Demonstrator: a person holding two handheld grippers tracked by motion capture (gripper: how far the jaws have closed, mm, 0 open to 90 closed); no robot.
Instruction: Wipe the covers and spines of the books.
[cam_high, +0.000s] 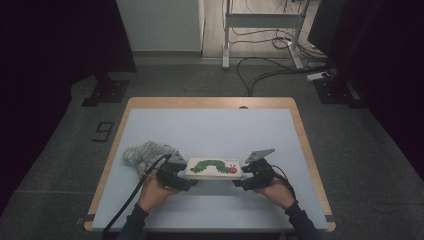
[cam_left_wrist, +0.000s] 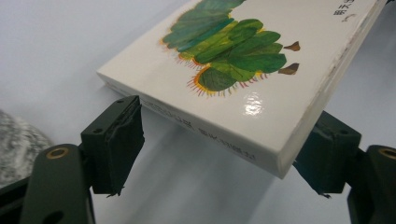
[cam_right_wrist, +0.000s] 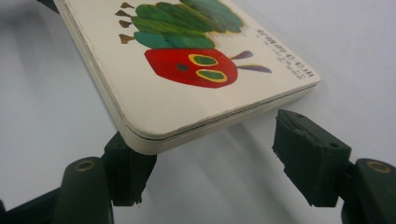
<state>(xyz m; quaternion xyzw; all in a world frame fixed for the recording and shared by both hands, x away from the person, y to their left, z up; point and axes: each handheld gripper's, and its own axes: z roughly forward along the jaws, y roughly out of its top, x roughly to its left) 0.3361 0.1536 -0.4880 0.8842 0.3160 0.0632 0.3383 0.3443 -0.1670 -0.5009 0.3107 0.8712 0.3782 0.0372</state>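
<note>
Book (cam_high: 214, 168) cover: green caterpillar, red head; title print too small to read. Left gripper (cam_high: 181, 173) and right gripper (cam_high: 248, 175) released, jaws flanking book ends.

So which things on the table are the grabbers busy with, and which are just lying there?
Part of the job:
- the caterpillar picture book, lying flat on the table
- the left gripper at one end of it, jaws apart
- the right gripper at the other end, jaws apart

Just lying about:
- the crumpled grey cloth beside the left gripper
- the table with its pale blue mat
</note>
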